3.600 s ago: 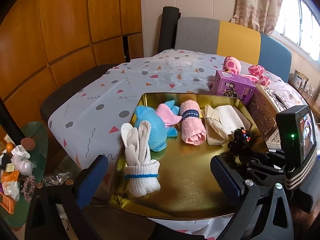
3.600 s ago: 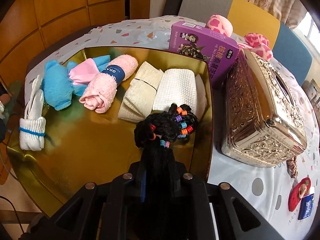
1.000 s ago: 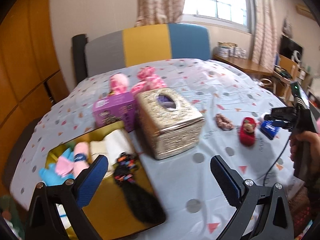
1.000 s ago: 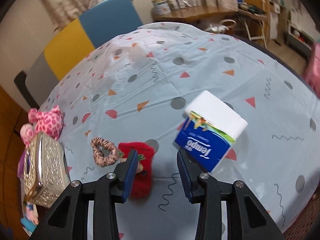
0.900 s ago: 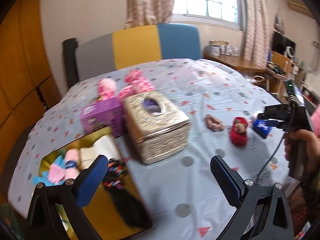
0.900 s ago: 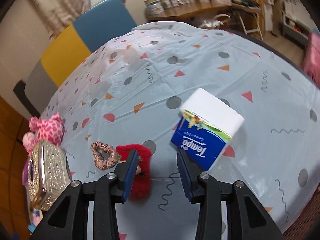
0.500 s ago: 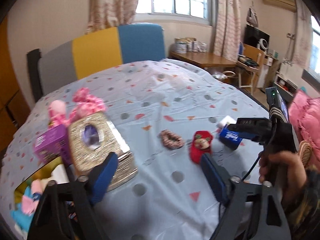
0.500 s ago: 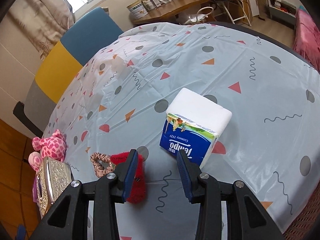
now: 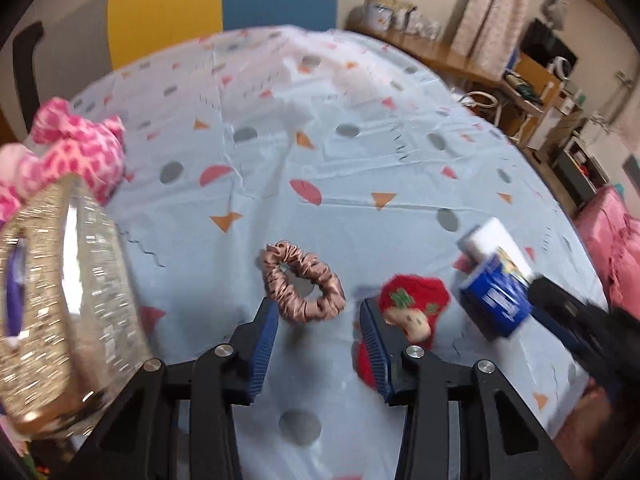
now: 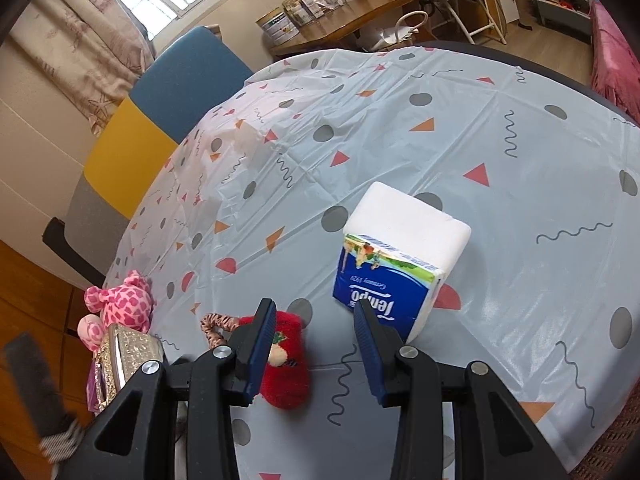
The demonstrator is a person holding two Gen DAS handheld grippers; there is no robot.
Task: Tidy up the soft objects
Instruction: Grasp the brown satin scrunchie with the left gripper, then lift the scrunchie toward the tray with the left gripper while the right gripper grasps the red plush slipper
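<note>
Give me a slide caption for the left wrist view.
Open left gripper nearing a pink scrunchie beside a red plush.

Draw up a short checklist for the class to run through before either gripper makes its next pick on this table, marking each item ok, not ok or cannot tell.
1. Left gripper open and empty: ok.
2. Pink scrunchie lined up between the left fingers: ok, though it lies just beyond the fingertips.
3. Scrunchie apart from the red plush: ok.
4. Right gripper open and empty: ok.
5. Right gripper centred on one item: not ok; it points between the red plush and the tissue pack.
6. Room left in the tray: cannot tell; out of view.
</note>
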